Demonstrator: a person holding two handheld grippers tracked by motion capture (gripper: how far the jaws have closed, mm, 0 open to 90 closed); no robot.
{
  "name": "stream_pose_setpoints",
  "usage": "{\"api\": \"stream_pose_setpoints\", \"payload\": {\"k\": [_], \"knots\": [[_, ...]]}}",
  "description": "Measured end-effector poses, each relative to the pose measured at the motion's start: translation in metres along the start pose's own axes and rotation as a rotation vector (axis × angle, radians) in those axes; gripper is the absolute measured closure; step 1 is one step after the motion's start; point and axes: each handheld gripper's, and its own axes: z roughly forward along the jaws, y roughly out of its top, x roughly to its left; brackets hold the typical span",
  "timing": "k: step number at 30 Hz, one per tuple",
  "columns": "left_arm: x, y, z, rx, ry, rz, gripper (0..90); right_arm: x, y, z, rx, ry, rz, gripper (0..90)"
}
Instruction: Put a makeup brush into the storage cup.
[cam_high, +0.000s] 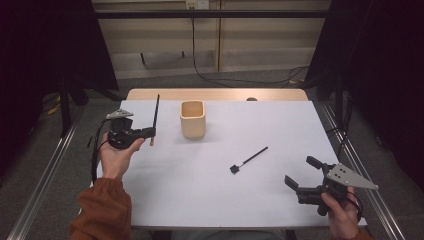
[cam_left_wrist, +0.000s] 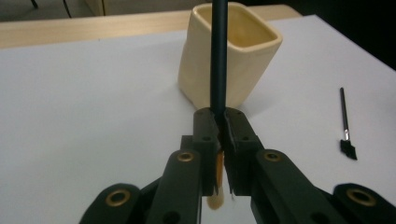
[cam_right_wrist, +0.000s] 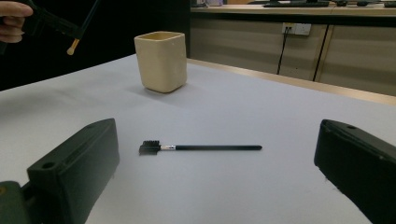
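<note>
One brush (cam_high: 155, 116) between left tongs (cam_high: 151, 133) (upright)

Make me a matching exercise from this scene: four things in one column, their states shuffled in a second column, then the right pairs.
Things:
1. left gripper
2. right gripper
3. cream cup
4. black brush

States:
A. lies flat on the white table
B. stands upright, open side up
C. shut on a dark-handled brush, held off the table
D. jaws wide apart, nothing between them

Pairs: 1-C, 2-D, 3-B, 4-A
</note>
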Motion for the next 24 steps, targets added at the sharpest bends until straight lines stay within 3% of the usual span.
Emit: {"api": "stream_pose_setpoints", "payload": {"k": [9, 13, 15, 24], "knots": [[-0.002, -0.009, -0.01, -0.141, -0.017, 0.015, 84.5, 0.0, 0.0, 0.0, -0.002, 0.002, 0.0, 0.0], [-0.003, -0.008, -0.01, -0.144, -0.043, 0.013, 84.5, 0.0, 0.0, 0.0, 0.0, 0.001, -0.002, 0.0], [-0.004, -0.007, -0.011, -0.172, -0.063, 0.004, 84.5, 0.0, 0.0, 0.0, 0.0, 0.002, -0.004, 0.0], [-0.014, -0.01, -0.013, -0.199, -0.107, 0.045, 84.5, 0.0, 0.0, 0.0, 0.0, 0.002, -0.003, 0.0]]}}
